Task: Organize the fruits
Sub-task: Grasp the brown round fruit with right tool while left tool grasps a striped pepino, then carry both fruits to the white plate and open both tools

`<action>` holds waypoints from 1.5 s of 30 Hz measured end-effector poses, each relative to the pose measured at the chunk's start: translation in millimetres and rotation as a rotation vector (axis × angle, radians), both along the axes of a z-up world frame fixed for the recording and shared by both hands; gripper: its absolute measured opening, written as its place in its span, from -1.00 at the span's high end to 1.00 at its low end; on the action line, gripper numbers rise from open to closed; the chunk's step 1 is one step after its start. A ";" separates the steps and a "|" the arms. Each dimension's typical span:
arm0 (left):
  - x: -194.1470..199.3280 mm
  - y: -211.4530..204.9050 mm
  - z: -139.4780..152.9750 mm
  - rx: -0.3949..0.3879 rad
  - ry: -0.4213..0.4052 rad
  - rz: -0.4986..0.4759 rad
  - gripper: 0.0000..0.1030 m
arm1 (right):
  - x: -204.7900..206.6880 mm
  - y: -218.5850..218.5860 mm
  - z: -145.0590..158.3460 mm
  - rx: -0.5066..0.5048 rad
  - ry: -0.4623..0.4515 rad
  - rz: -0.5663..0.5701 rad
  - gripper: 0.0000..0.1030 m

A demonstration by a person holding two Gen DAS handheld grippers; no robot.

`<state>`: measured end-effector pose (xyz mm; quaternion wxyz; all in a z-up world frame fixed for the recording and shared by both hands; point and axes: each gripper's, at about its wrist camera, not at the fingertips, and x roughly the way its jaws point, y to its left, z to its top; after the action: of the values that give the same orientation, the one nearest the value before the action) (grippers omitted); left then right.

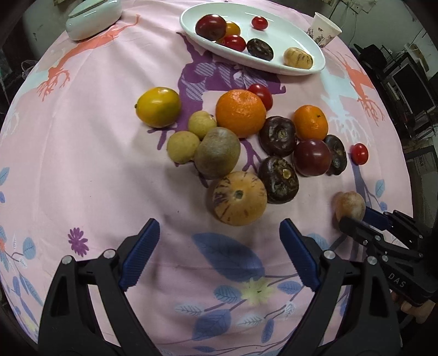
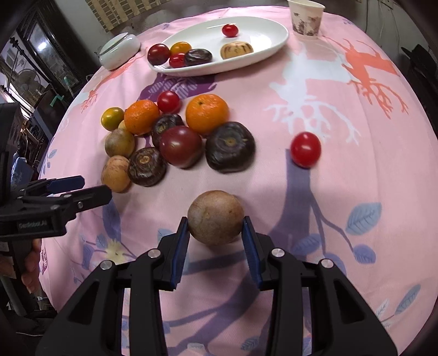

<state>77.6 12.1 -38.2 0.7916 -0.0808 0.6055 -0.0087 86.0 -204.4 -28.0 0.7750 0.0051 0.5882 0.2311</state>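
My right gripper (image 2: 215, 232) is shut on a round brown fruit (image 2: 216, 216), its blue pads pressed to both sides just over the pink cloth. My left gripper (image 1: 219, 227) stands open with nothing between its fingers, just in front of a striped tan melon (image 1: 236, 198). Behind the melon lies a cluster: a kiwi (image 1: 217, 153), two oranges (image 1: 241, 113), dark purple fruits (image 1: 277, 135), a dark tomato (image 1: 312, 157) and a yellow-green fruit (image 1: 158, 106). The white oval plate (image 1: 273, 30) at the back holds several small fruits.
A paper cup (image 1: 324, 30) stands right of the plate and a white lidded dish (image 1: 93, 16) to its left. Loose cherry tomatoes (image 2: 305, 149) lie on the cloth. The round table drops off at both sides, with dark furniture beyond.
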 end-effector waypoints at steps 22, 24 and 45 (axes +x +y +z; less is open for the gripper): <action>9.3 3.0 5.1 -0.065 -0.006 -0.031 0.23 | -1.5 6.1 8.5 0.028 -0.011 0.025 0.25; 7.5 7.8 12.0 -0.066 -0.019 -0.020 0.23 | -0.3 6.3 10.6 0.031 -0.015 0.022 0.25; 97.6 0.6 74.2 -0.067 -0.204 -0.063 0.22 | 101.1 9.0 76.1 0.150 -0.193 -0.072 0.24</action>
<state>175.2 12.8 36.0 0.8452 -0.0870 0.5236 -0.0621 187.1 -195.4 48.1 0.8331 0.0618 0.4915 0.2459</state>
